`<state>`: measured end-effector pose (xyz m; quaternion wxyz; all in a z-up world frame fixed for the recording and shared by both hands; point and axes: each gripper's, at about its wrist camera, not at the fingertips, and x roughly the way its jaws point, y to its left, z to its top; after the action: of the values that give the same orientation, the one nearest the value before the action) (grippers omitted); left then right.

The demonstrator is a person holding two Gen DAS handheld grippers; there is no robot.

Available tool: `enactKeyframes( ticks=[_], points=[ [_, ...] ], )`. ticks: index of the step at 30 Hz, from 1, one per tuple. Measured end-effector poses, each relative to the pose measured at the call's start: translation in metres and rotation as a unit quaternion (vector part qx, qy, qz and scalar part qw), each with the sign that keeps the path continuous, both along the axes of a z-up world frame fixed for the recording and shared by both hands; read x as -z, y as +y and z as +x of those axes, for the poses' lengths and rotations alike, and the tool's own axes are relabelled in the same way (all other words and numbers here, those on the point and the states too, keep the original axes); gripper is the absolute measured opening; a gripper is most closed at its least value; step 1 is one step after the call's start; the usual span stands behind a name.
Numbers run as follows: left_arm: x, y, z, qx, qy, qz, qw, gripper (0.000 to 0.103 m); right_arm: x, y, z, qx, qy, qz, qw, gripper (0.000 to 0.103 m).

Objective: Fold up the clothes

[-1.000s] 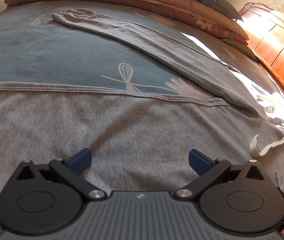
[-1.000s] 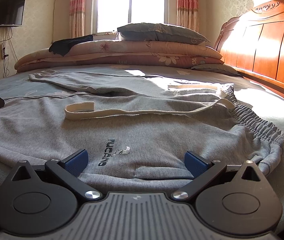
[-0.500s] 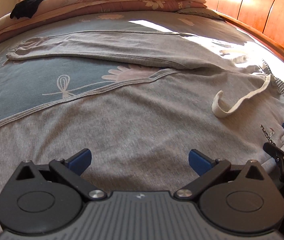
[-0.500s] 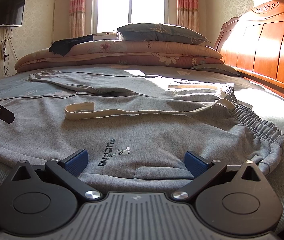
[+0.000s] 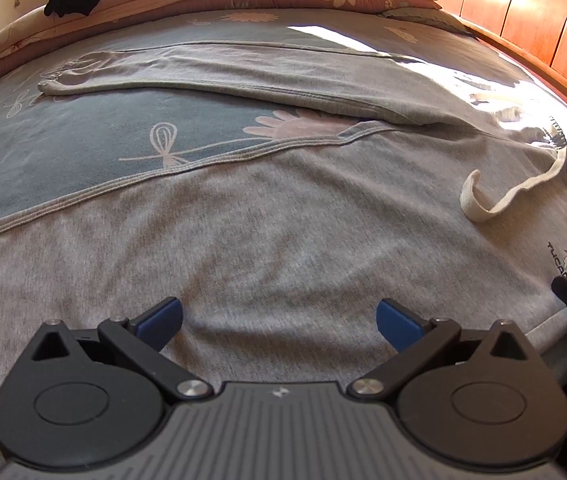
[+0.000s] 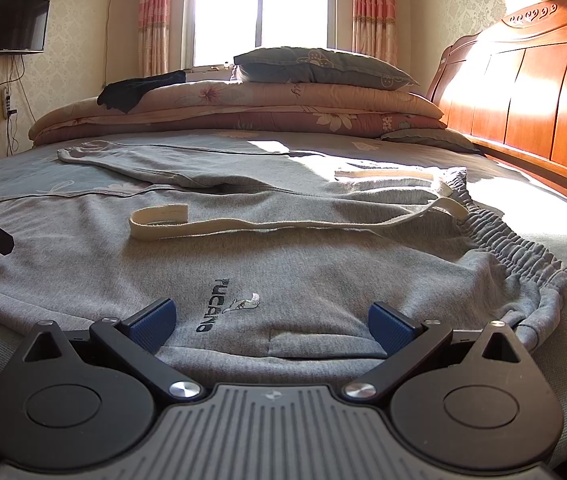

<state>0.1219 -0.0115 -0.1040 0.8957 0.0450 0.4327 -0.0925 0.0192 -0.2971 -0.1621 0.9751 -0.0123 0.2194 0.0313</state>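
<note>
A pair of grey sweatpants (image 6: 283, 280) was spread flat on the bed (image 5: 63, 152), waistband (image 6: 523, 252) toward three o'clock in the right wrist view and the two legs splayed toward nine and eleven. The knit was judged soft, limp and fairly light, likely to sag and drag on the sheet when lifted; the near edge by the printed logo (image 6: 227, 308) and the outer seam of the near leg were judged the best holds. A loose cream drawstring (image 6: 275, 220) could trail. The left gripper (image 5: 279, 316) and right gripper (image 6: 271, 320) were held just above the cloth, fingers spread wide, nothing gripped. Folded quilts (image 6: 243, 108), a pillow (image 6: 319, 66), perhaps a dark garment (image 6: 139, 88), a wooden headboard (image 6: 531, 92), window (image 6: 261, 8) and wall television (image 6: 5, 22) were seen beyond.
</note>
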Motion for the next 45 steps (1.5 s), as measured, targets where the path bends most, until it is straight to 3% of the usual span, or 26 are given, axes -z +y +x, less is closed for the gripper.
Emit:
enactKeyframes(
  ticks=[5, 12, 31, 35, 39, 45],
  points=[
    [-0.007, -0.018, 0.005, 0.028, -0.010, -0.017, 0.9994, 0.102, 0.000, 0.001, -0.001, 0.001, -0.001, 0.000, 1.000, 0.103],
    [0.012, -0.045, 0.001, 0.067, 0.009, 0.010, 0.9977, 0.102, -0.001, 0.002, 0.000, 0.004, -0.002, -0.002, 1.000, 0.103],
    [0.009, -0.041, -0.006, 0.037, 0.003, 0.001, 0.9993, 0.102, -0.002, 0.001, 0.001, 0.001, 0.005, -0.001, 1.000, 0.103],
    [-0.004, -0.046, -0.011, 0.045, -0.030, 0.020, 0.9983, 0.102, -0.008, -0.003, 0.002, -0.007, 0.025, 0.002, 1.000, 0.103],
    [-0.023, -0.047, -0.014, 0.052, -0.059, -0.002, 0.9969, 0.102, -0.025, -0.002, 0.003, -0.013, 0.067, -0.003, 0.998, 0.103],
    [-0.036, -0.047, -0.010, 0.041, -0.082, -0.041, 0.9950, 0.102, -0.065, -0.001, -0.005, -0.051, 0.040, -0.012, 0.998, 0.103]
  ],
)
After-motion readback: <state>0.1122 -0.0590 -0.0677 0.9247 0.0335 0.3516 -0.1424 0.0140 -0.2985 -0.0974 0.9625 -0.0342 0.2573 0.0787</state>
